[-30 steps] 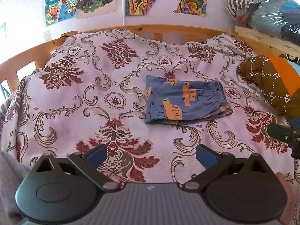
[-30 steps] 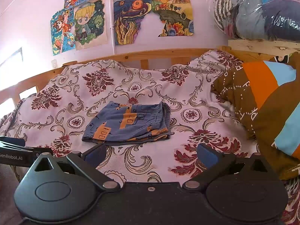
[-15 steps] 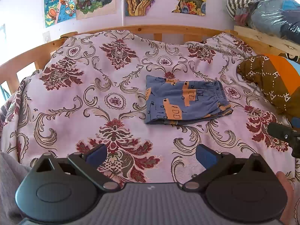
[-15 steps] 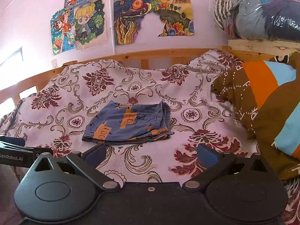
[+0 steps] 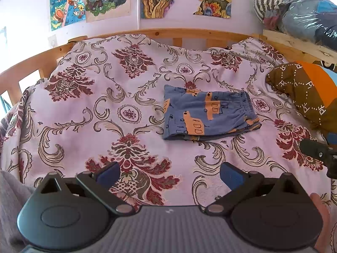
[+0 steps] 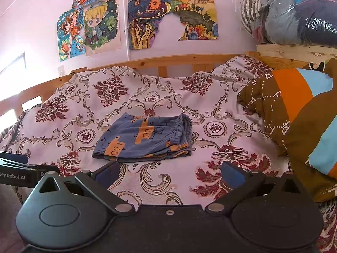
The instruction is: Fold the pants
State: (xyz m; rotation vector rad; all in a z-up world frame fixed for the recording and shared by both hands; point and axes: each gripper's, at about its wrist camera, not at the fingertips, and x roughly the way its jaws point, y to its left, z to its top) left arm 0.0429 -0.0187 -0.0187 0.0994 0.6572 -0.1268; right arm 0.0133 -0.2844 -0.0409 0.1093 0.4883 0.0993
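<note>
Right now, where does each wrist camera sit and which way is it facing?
Left wrist: on the left gripper, low over the bedspread, facing the headboard; folded pants ahead-right; its open fingers and a hand edge show.
Right wrist: on the right gripper, same heading; pants ahead-left, pillow right; open fingers.
Both share pants, bedspread, wall drawings.

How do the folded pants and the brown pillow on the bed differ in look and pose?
The pants are blue with orange shapes; the pillow is brown with orange and light-blue stripes. The pants lie flat mid-bed; the pillow bulges up at the right side. Both rest on the floral bedspread.
</note>
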